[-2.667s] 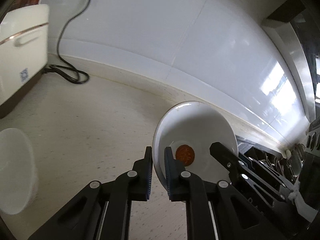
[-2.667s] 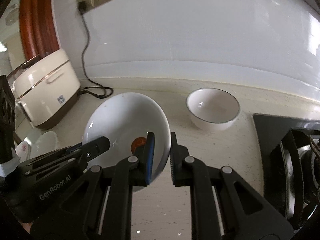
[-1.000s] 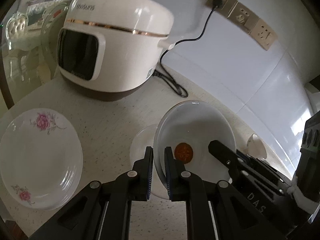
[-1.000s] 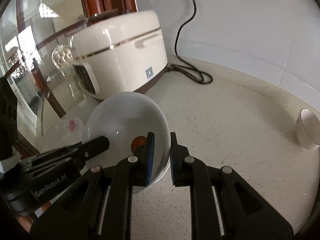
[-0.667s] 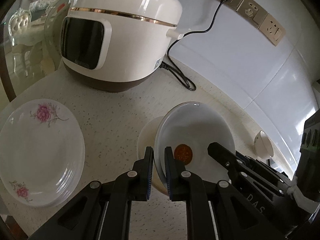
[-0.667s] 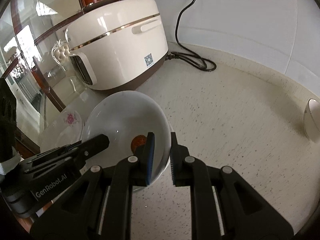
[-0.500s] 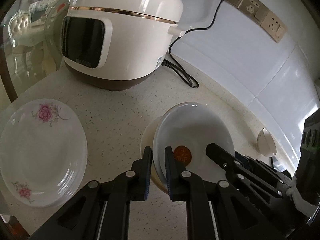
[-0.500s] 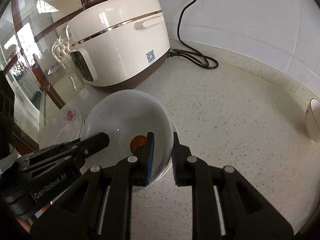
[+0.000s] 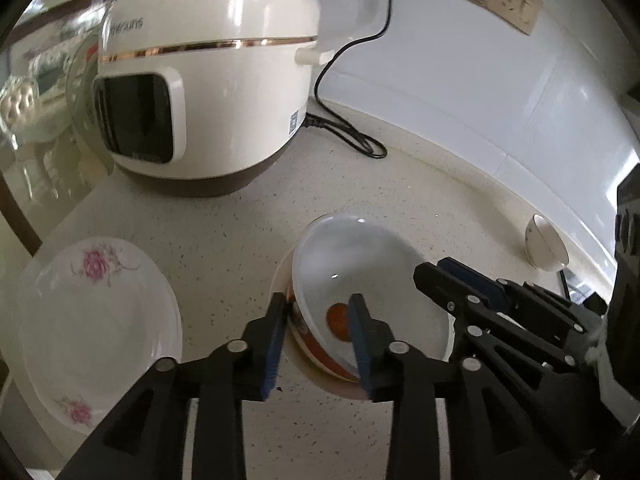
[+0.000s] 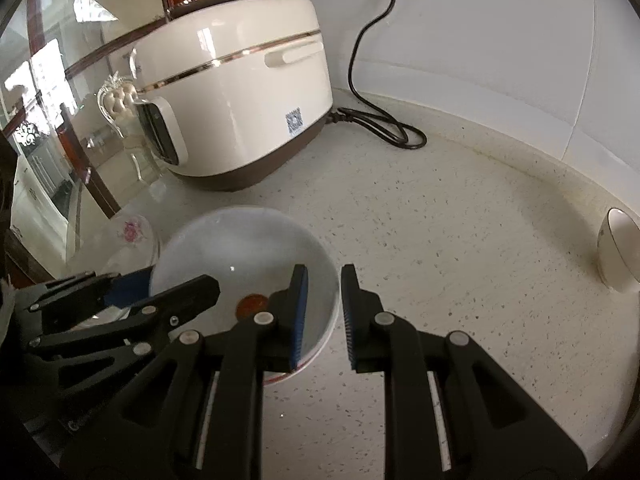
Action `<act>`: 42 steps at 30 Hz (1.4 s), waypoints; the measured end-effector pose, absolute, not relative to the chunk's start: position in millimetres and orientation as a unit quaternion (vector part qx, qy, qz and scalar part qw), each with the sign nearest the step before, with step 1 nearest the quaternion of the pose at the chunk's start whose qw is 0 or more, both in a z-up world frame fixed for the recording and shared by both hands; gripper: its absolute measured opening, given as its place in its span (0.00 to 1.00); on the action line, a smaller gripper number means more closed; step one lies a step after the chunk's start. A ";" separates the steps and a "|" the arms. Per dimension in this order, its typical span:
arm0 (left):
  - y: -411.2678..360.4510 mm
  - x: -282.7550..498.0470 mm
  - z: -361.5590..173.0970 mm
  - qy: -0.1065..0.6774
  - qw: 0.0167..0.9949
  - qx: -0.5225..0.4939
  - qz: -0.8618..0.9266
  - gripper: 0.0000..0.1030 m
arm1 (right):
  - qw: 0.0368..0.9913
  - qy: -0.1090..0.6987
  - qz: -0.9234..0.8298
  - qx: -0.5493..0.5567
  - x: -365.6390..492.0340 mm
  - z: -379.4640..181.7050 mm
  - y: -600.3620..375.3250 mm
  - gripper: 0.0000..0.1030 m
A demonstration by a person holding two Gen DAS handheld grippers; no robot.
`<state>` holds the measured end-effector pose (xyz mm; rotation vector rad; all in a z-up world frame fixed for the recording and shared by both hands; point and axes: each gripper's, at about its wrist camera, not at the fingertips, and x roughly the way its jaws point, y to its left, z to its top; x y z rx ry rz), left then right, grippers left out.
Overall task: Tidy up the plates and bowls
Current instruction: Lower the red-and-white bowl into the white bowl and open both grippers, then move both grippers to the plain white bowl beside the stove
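On the worktop (image 9: 224, 236), a flowered plate (image 9: 96, 328) lies at the left, near the cooker (image 9: 208, 92). The left gripper (image 9: 318, 340) is opening its jaws astride the bowl (image 9: 360, 280) rim without pressing it. The bowl sits in another dish. The right gripper (image 10: 324, 312) straddles the opposite rim; I cannot tell if it clamps. A small bowl (image 9: 544, 244) stands far right.

Big bowl (image 9: 360, 272) sits nested in a second bowl (image 9: 316, 364) on the counter (image 9: 224, 240), straddled by my left gripper (image 9: 316, 320). Plate stack (image 9: 96, 320) lies left of it. Rice cooker (image 9: 208, 92) stands beyond, ahead-left. Small bowl (image 9: 546, 244) far right, near the wall (image 9: 480, 80). My right gripper (image 10: 324, 308) straddles the big bowl's right rim.
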<state>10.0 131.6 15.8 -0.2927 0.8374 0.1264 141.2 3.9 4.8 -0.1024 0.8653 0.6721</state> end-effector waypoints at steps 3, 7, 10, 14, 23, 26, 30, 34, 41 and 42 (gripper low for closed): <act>128.8 8.9 19.8 0.391 0.912 -0.108 0.062 0.48 | 0.857 0.407 0.314 -0.042 142.3 4.2 -2.3 0.22; 130.8 9.1 18.0 0.371 0.925 -0.078 0.019 0.51 | 0.865 0.393 0.313 0.003 146.5 7.0 -19.1 0.54; 142.6 5.1 20.9 0.331 0.941 -0.061 -0.016 0.53 | 0.881 0.359 0.308 0.019 143.6 15.5 -29.2 0.60; 163.5 6.0 29.4 0.271 0.960 -0.041 -0.062 0.61 | 0.872 0.363 0.323 0.054 156.7 15.4 -38.6 0.64; 164.4 52.7 64.7 0.346 0.932 -0.053 -0.098 0.62 | 0.857 0.446 0.235 0.108 206.4 34.6 -70.1 0.64; 153.1 56.7 79.6 0.358 0.920 -0.101 -0.126 0.62 | 0.855 0.478 0.179 0.094 215.0 50.9 -84.0 0.64; 132.3 57.4 100.0 0.366 0.907 -0.128 -0.164 0.62 | 0.856 0.499 0.115 0.070 222.4 65.0 -102.8 0.64; 113.0 63.2 115.8 0.362 0.908 -0.118 -0.176 0.62 | 0.861 0.504 0.047 0.052 229.4 72.7 -126.9 0.64; 90.7 82.5 110.4 0.417 0.880 -0.133 -0.186 0.61 | 0.844 0.533 -0.029 0.060 230.8 81.9 -184.1 0.64; 85.7 84.6 108.4 0.424 0.876 -0.135 -0.188 0.61 | 0.840 0.537 -0.039 0.070 229.1 83.0 -194.4 0.64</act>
